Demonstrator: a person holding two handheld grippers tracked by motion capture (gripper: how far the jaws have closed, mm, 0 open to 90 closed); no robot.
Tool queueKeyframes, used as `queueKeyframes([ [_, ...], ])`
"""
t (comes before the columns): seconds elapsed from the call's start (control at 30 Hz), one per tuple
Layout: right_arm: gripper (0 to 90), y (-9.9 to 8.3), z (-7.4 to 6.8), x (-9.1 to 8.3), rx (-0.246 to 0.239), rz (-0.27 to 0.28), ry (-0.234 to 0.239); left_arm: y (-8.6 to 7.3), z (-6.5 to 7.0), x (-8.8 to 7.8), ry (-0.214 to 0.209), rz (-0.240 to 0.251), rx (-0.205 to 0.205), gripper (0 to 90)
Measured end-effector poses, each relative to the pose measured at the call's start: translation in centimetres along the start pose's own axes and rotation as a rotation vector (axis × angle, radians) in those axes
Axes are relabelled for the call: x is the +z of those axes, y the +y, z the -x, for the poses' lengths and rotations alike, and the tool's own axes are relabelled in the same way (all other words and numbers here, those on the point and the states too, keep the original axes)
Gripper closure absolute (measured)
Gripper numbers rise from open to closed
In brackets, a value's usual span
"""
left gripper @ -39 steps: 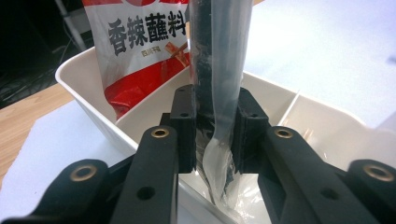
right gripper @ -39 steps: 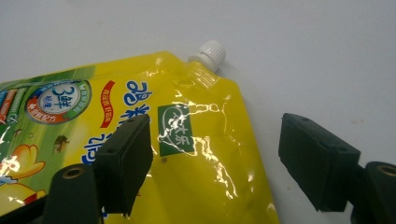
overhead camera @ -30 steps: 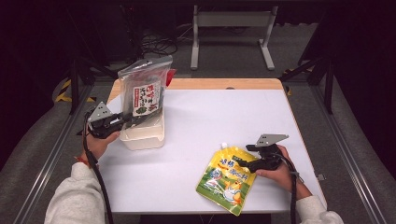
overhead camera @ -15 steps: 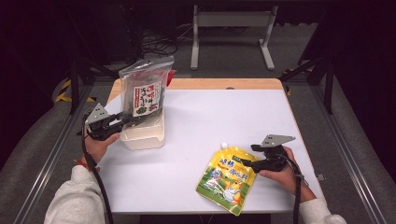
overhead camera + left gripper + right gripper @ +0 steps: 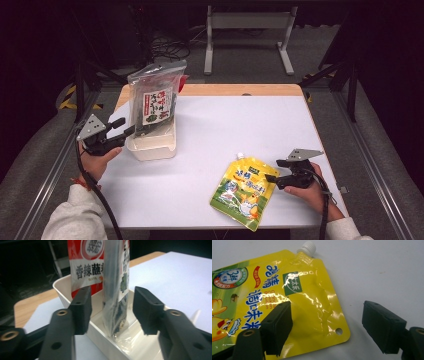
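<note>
A white bin [image 5: 150,148] stands at the table's left. In it, upright, are a clear bag of dark seaweed [image 5: 154,102] and behind it a red packet [image 5: 183,81]. My left gripper [image 5: 123,131] is open just left of the bin. In the left gripper view its jaws [image 5: 111,307] frame the seaweed bag [image 5: 116,287] and the bin's wall [image 5: 100,336] without touching them. A yellow spouted pouch [image 5: 242,191] lies flat at the front right. My right gripper [image 5: 271,176] is open at its right edge; one jaw hovers over the pouch [image 5: 287,290], the other over bare table.
The table top [image 5: 240,125] is white with a wooden strip [image 5: 240,90] along its far edge. A metal stand [image 5: 245,30] and cables lie on the floor beyond. Metal rails [image 5: 370,165] flank the table.
My left gripper has drawn back a little to the left, away from the bin. My right gripper has slid slightly right and nearer the person, off the pouch's middle towards its edge.
</note>
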State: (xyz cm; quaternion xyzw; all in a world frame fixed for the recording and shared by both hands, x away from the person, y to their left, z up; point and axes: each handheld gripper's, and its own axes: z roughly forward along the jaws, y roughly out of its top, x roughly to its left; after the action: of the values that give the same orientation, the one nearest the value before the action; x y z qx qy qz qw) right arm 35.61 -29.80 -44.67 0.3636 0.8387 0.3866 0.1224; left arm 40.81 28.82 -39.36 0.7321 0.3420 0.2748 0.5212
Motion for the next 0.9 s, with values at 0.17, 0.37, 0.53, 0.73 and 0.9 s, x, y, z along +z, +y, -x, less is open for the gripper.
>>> queueKeyframes([
  [0.17, 23.7, -0.2, 0.1, 0.0, 0.014, -0.003, 0.017, 0.1, 2.7, -1.9, -0.013, 0.018, 0.007, 45.8],
  [0.37, 23.1, -0.5, 0.1, -0.1, 0.031, -0.001, 0.038, -1.3, 6.1, -3.1, -0.091, -0.002, -0.005, 36.6],
  [0.53, 22.7, -0.8, 0.1, -0.4, 0.039, -0.003, 0.026, -3.1, 9.4, -2.2, -0.180, -0.082, 0.029, 29.2],
  [0.73, 22.1, -1.2, -0.1, -1.1, 0.055, 0.005, -0.006, -4.5, 12.6, 0.1, -0.294, -0.214, 0.083, 19.9],
  [0.9, 20.4, -1.8, -0.3, -0.9, 0.088, -0.001, 0.018, -4.9, 14.2, 1.4, -0.402, -0.288, 0.077, 14.9],
])
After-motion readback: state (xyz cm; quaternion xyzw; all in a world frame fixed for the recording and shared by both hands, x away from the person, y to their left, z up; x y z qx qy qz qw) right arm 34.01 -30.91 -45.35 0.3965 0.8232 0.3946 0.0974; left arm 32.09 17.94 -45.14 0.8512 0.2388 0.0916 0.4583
